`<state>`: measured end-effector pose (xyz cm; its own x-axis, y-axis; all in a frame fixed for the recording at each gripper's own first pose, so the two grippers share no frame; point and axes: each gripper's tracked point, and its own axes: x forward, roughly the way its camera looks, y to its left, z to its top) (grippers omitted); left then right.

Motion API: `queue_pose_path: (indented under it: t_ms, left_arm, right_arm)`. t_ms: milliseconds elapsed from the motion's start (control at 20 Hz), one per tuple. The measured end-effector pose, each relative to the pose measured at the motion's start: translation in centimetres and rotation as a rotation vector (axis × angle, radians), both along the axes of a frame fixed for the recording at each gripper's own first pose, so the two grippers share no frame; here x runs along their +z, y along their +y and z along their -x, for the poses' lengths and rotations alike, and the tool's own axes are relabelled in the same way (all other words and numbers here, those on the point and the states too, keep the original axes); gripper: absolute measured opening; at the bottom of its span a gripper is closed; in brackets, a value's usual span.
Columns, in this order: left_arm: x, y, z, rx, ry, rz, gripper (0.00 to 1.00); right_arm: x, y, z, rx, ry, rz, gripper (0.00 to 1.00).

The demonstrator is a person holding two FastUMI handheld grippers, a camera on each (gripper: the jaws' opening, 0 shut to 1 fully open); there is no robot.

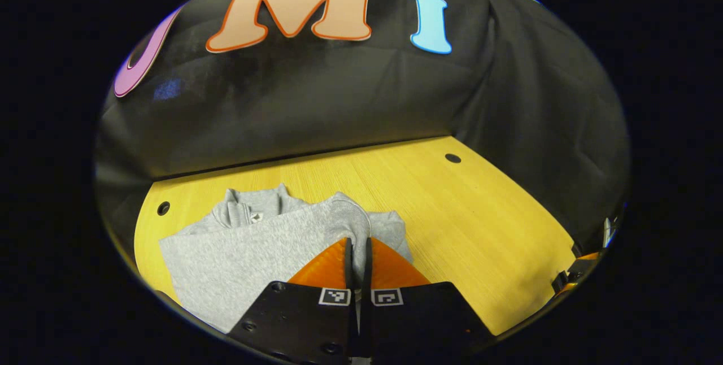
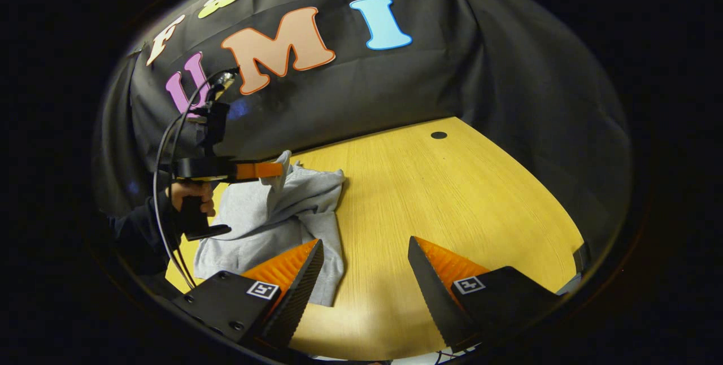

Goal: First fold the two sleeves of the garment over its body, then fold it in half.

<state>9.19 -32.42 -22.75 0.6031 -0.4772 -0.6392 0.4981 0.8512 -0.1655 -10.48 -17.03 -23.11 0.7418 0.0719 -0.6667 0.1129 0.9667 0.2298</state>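
Currently the grey sweatshirt (image 1: 265, 246) lies on the left part of the yellow wooden counter (image 1: 463, 224), its collar (image 1: 248, 207) toward the far black cloth wall. In the left gripper view, the left claw (image 1: 358, 260) has its two fingers pressed nearly together on a fold of the sweatshirt's fabric, a thin strip of grey cloth caught between them. In the right gripper view that same claw (image 2: 277, 170) shows farther off at the left, held by a hand (image 2: 189, 192) in a dark sleeve (image 2: 133, 232), with a peak of the sweatshirt (image 2: 282, 207) lifted up at its tips while the rest of the garment lies bunched on the counter (image 2: 452, 195). The right claw (image 2: 366, 263) is spread wide and grips nothing; its left finger hangs over the sweatshirt's near right edge, its right finger over bare wood. A black cable (image 2: 169, 144) loops from the left gripper's body.
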Motion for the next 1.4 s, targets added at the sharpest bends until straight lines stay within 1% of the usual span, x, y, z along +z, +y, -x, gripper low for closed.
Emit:
queue_pose_path:
  t_ms: [100,250,350,400,450,550,600,650,700,750,850,1050,1150,1300,1400]
  left_arm:
    - [-1.8,-0.7,-0.1,-0.001,-0.001,-0.038,0.00]
    - [-3.9,-1.6,0.3,-0.013,0.003,-0.080,0.01]
    - [-4.4,-2.2,0.6,-0.027,0.004,-0.082,0.04]
    - [-4.2,-2.4,0.7,-0.026,0.006,-0.065,0.14]
    - [-3.7,-2.3,0.5,-0.011,-0.012,-0.053,0.19]
    - [-2.4,-0.7,-0.2,0.029,-0.063,-0.046,0.74]
    - [-1.8,0.3,-0.3,0.049,-0.083,-0.047,0.83]
    - [-1.1,1.5,-0.4,0.076,-0.100,-0.047,0.87]
    - [-0.4,2.8,-0.4,0.102,-0.115,-0.042,0.94]
    - [0.5,4.2,-0.4,0.129,-0.132,-0.031,0.97]
    - [1.9,7.3,-0.4,0.171,-0.165,-0.024,0.98]
    - [3.8,14.5,0.7,0.244,-0.218,-0.055,0.98]
    - [4.6,18.1,1.7,0.278,-0.240,-0.077,0.98]
    - [4.7,23.0,3.3,0.327,-0.234,-0.103,0.98]
    - [4.1,25.7,4.7,0.373,-0.214,-0.096,0.98]
  right_arm:
    - [0.0,-0.3,0.3,-0.002,0.005,0.002,0.96]
    - [-0.2,0.0,0.1,0.018,0.011,0.006,0.96]
    - [-0.2,0.7,-0.2,0.042,0.012,0.006,0.96]
    - [-0.1,1.1,-0.5,0.055,0.010,0.007,0.96]
    - [0.0,1.7,-0.8,0.069,0.005,0.005,0.96]
    - [0.1,3.0,-1.8,0.097,-0.001,-0.005,0.96]
    - [0.3,3.7,-2.3,0.113,-0.007,-0.010,0.96]
    - [0.5,4.5,-3.0,0.128,-0.016,-0.012,0.96]
    - [0.7,5.2,-3.6,0.143,-0.025,-0.012,0.96]
    - [0.8,6.0,-4.1,0.160,-0.034,-0.012,0.96]
    - [0.8,7.6,-4.9,0.192,-0.048,-0.009,0.96]
    - [0.2,10.8,-6.0,0.236,-0.052,-0.014,0.96]
    - [-0.2,12.0,-6.7,0.246,-0.063,0.004,0.96]
    - [-1.1,13.3,-7.6,0.263,-0.066,0.043,0.96]
    - [-1.7,13.9,-7.7,0.269,-0.062,0.059,0.96]
